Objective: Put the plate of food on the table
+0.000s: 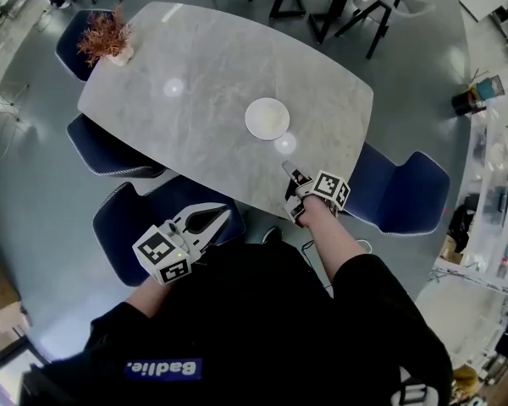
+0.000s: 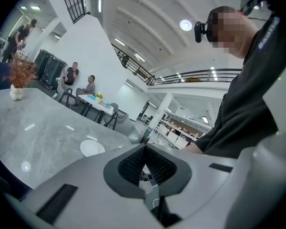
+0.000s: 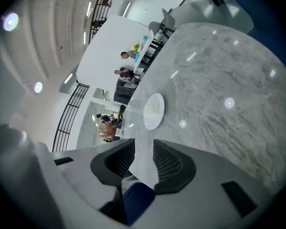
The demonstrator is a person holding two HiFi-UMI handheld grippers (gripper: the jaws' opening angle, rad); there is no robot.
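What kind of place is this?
Probably a cafeteria or office lounge: a big table with blue chairs round it, people seated at another table behind, and a railed mezzanine overhead.

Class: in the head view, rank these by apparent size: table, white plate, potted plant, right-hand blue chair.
1. table
2. blue chair
3. white plate and potted plant: they look about alike, so I won't rank them.

My tabletop [image 1: 212,66] is grey, veined like marble. The plate [image 1: 267,117] on it is white. At the far left a rust-red plant [image 1: 106,32] sits in a white pot [image 1: 121,56]. The right chair [image 1: 402,193] is dark blue. My left tool [image 1: 229,212] and right tool [image 1: 286,169] are pale grey.
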